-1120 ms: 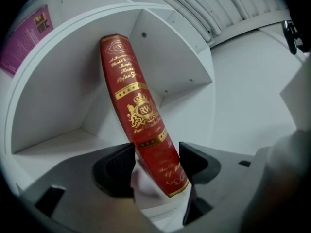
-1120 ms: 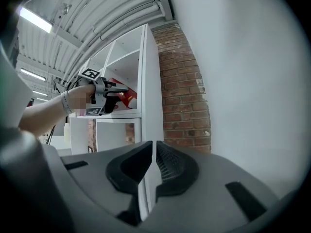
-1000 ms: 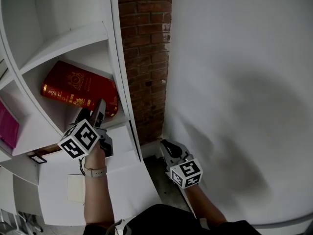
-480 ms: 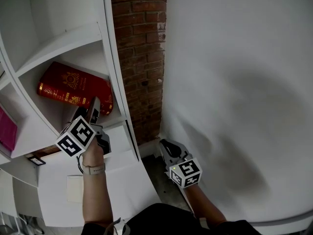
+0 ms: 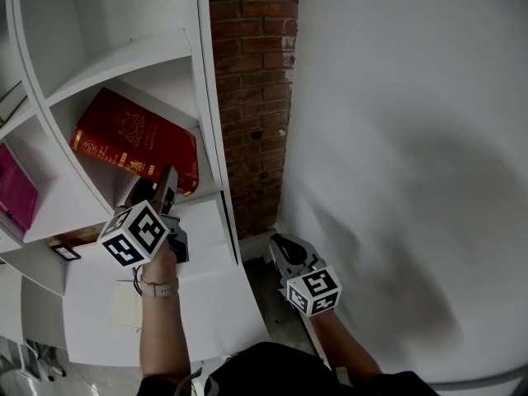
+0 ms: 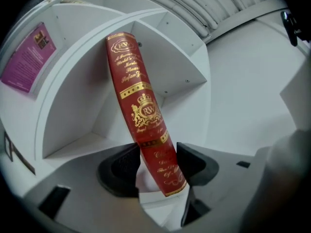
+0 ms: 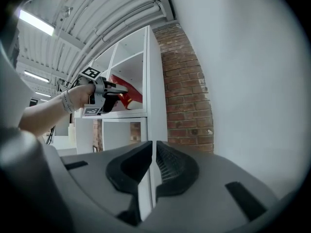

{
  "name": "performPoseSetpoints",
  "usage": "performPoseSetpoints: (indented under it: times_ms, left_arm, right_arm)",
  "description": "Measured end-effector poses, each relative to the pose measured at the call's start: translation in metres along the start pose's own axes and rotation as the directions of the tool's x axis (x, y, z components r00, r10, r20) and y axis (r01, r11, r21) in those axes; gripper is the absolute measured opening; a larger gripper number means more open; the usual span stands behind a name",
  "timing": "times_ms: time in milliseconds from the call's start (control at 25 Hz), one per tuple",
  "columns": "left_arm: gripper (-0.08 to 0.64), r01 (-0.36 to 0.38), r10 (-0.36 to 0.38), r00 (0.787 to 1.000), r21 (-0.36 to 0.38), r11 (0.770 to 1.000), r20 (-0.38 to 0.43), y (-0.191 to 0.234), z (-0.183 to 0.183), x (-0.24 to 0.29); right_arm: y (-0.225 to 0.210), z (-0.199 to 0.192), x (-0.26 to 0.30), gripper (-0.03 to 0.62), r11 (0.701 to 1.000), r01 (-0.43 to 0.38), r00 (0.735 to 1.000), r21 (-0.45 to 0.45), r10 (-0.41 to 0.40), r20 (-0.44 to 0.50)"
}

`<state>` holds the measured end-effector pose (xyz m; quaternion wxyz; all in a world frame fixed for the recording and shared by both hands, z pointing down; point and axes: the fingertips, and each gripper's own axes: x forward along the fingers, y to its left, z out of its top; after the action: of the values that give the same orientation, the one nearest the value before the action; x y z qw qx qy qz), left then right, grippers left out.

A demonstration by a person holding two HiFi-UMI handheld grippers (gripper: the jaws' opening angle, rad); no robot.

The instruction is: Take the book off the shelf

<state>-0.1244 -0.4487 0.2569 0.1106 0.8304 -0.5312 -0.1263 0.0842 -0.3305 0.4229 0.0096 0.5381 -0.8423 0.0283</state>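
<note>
Grey left gripper [image 6: 159, 161] straddling the foot of a red, gold-printed hardback book [image 6: 138, 106]

Nearest, the grey right gripper [image 7: 153, 166] hangs low beside the plain white wall [image 5: 396, 139], its jaws all but together with nothing between them. The left gripper, held level at the white wooden shelf unit [image 5: 124, 56], has just been closing its jaws. They flank the book's lower spine, one pad [image 6: 125, 165] at the cover and a thin gap on the other side, so the book is not clamped. The book leans tilted in an open compartment. A magenta booklet [image 5: 16, 196] sits in the next compartment left. Beyond the shelf's side stands a red brick wall [image 5: 252, 97].
</note>
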Motion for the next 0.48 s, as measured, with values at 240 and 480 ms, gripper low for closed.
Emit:
performPoseSetpoints:
  times_ms: [240, 480]
  left_arm:
    - [0.238, -0.04, 0.04, 0.999, 0.083, 0.996, 0.005, -0.004, 0.006, -0.03]
    - [0.236, -0.073, 0.074, 0.997, 0.144, 0.987, 0.0, -0.005, 0.011, -0.056]
  right_arm:
    - [0.014, 0.001, -0.006, 0.032, 0.999, -0.053, 0.999, -0.003, 0.053, 0.004]
    - [0.028, 0.003, -0.012, 0.032, 0.995, -0.1, 0.995, -0.001, 0.1, 0.014]
